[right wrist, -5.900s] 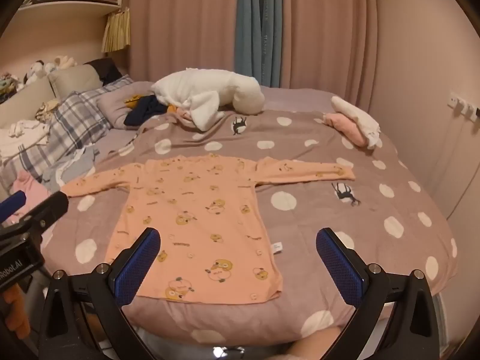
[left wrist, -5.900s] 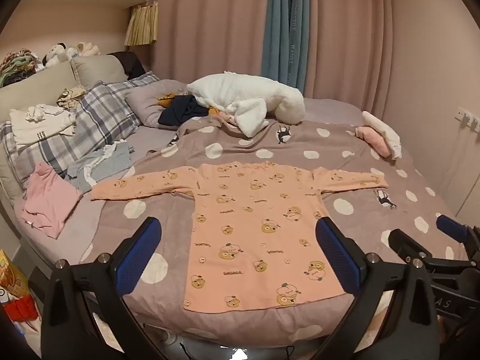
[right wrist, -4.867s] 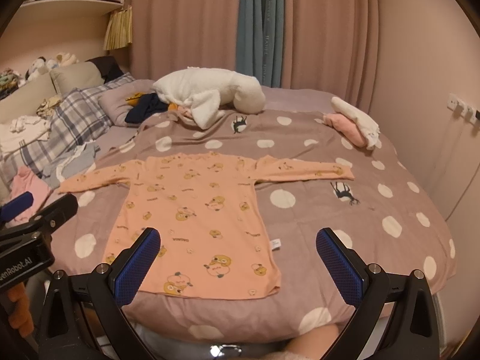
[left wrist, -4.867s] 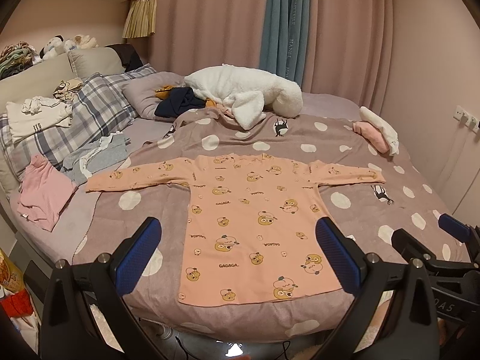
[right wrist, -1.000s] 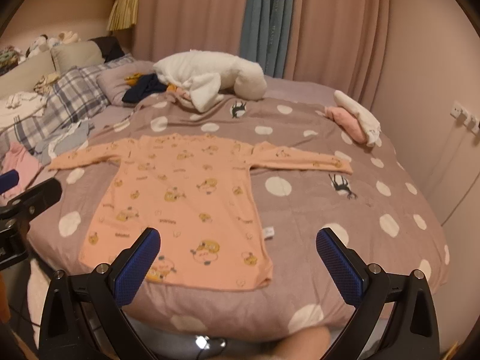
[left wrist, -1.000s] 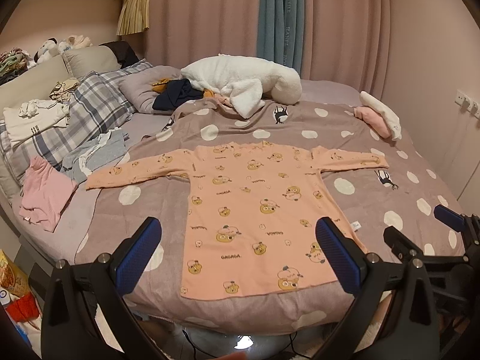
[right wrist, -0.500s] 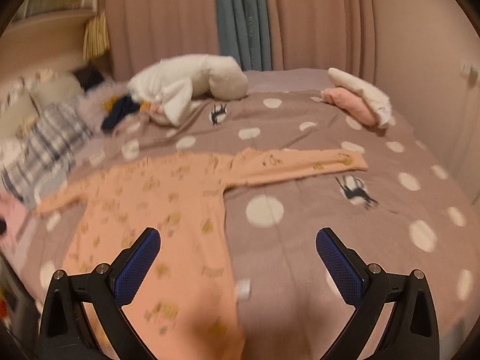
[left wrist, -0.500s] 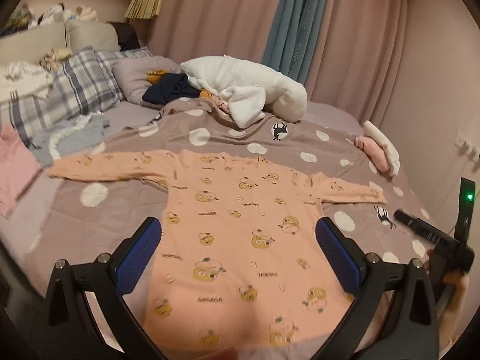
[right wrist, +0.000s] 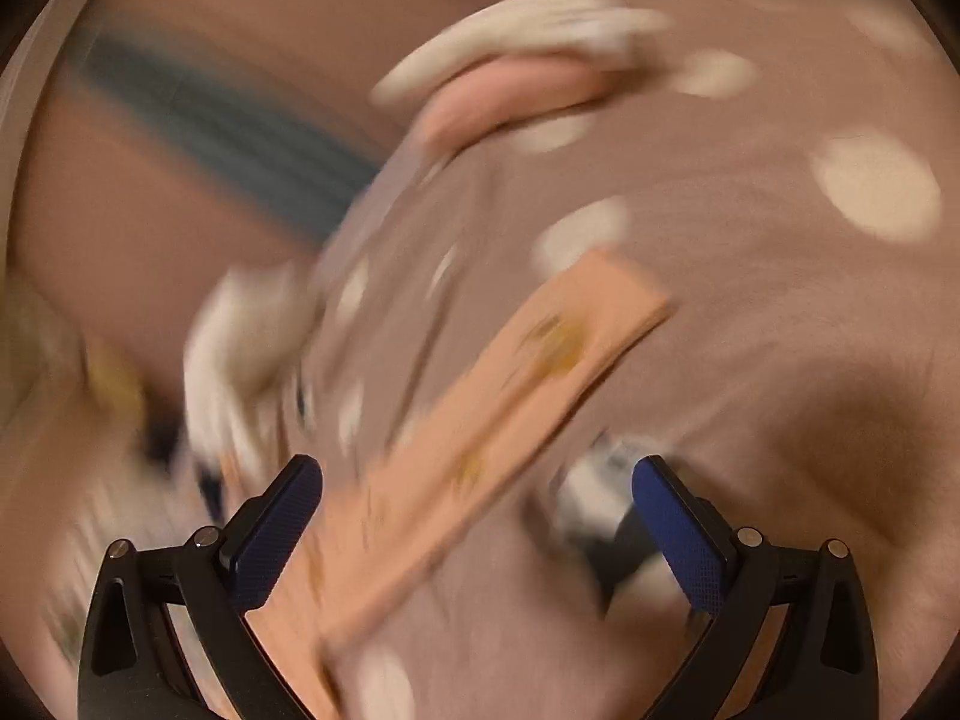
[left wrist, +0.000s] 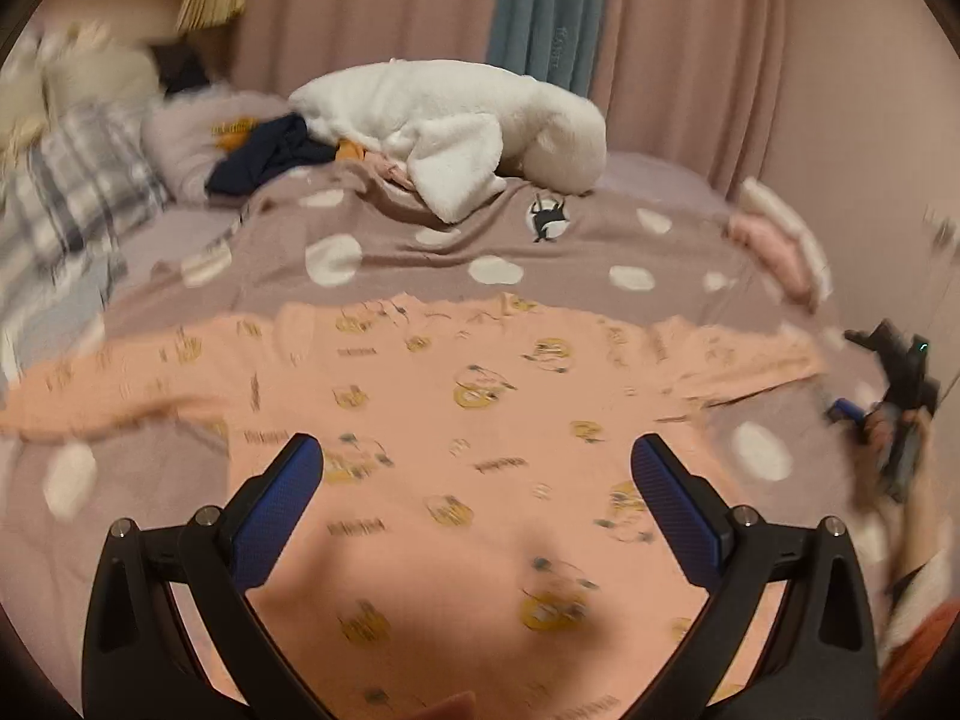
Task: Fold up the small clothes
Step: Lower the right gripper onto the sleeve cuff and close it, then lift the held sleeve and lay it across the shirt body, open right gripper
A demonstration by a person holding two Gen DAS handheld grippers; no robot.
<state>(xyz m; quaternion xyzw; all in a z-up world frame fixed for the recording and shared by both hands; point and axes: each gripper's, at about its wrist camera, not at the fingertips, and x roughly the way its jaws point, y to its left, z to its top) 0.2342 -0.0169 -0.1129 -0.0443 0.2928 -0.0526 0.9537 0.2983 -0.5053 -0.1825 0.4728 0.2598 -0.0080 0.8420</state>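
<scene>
The left tongs (left wrist: pixel 477 477) stand wide open over the flat-spread peach long-sleeved baby top with bear prints (left wrist: pixel 468 420), whose hem is cut off below them. The right tongs (right wrist: pixel 477 495) also gape, empty, with the top's right sleeve (right wrist: pixel 504 420) running diagonally between their blue pads; heavy motion blur smears that view. Beyond lies the mauve blanket with cream dots (left wrist: pixel 420 246). Farther off, a white fluffy garment (left wrist: pixel 456 126) sits heaped before blurred pink curtains (left wrist: pixel 372 18).
</scene>
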